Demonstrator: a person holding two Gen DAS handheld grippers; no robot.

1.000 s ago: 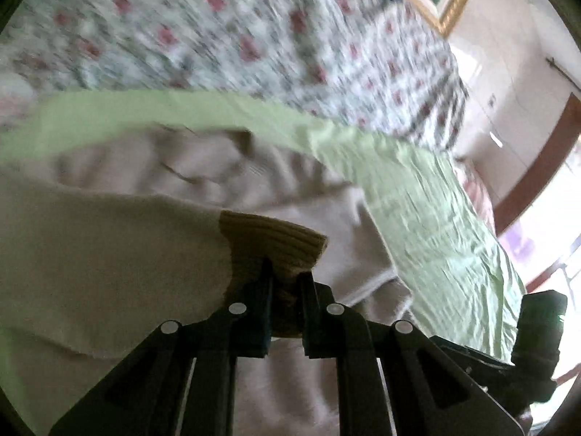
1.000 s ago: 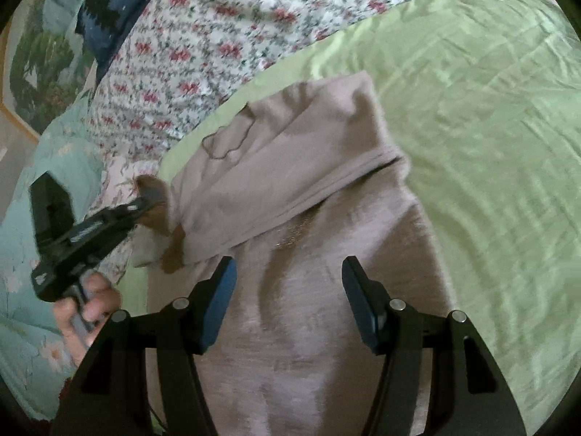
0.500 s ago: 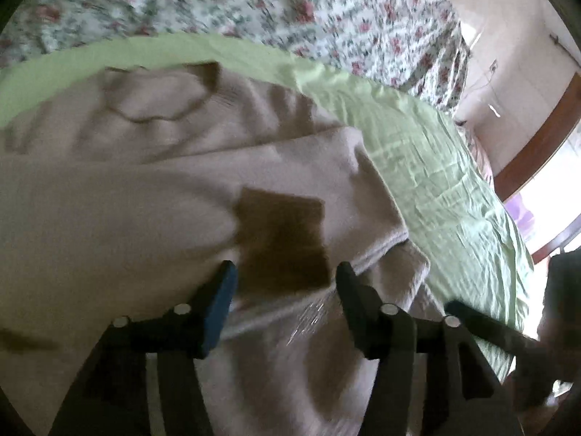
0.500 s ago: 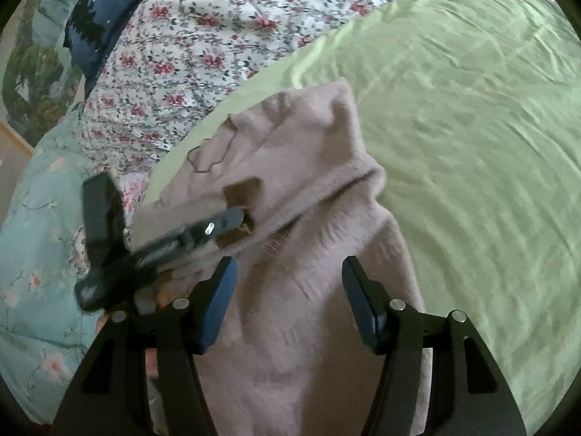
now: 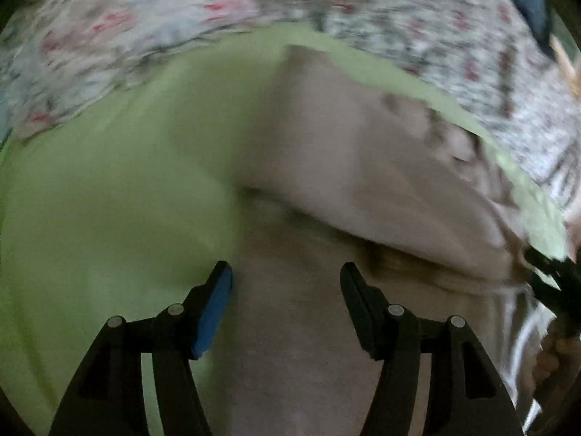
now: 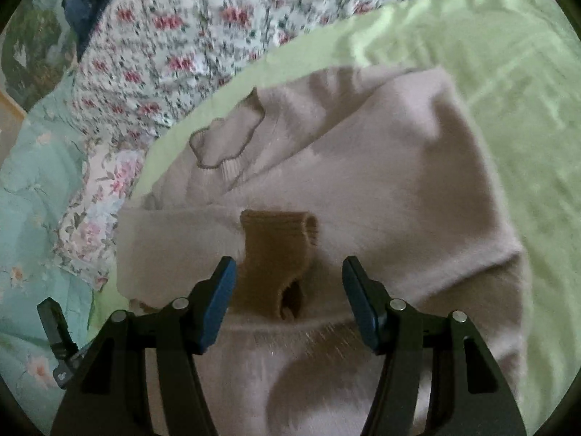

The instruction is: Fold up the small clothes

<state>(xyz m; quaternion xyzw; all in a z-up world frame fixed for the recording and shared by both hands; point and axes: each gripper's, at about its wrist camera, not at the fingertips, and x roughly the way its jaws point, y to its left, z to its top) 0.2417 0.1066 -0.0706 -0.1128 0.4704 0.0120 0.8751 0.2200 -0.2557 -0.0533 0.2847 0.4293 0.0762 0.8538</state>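
Since a second ago the left tool is swinging off the brown cuff, now lying straight ahead between the released right tool fingers, both tools gaping over the sweater.

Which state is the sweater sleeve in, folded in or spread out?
Folded in. In the right wrist view the sleeve lies across the sweater body, brown cuff resting mid-chest, ahead of the open right gripper.

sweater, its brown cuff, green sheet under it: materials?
Sweater: looks like soft fuzzy knit, matte, with a brushed nap. Brown cuff: ribbed knit, ridges visible along its edge. Green sheet: thin woven fabric, probably cotton, with fine creases and slight sheen.
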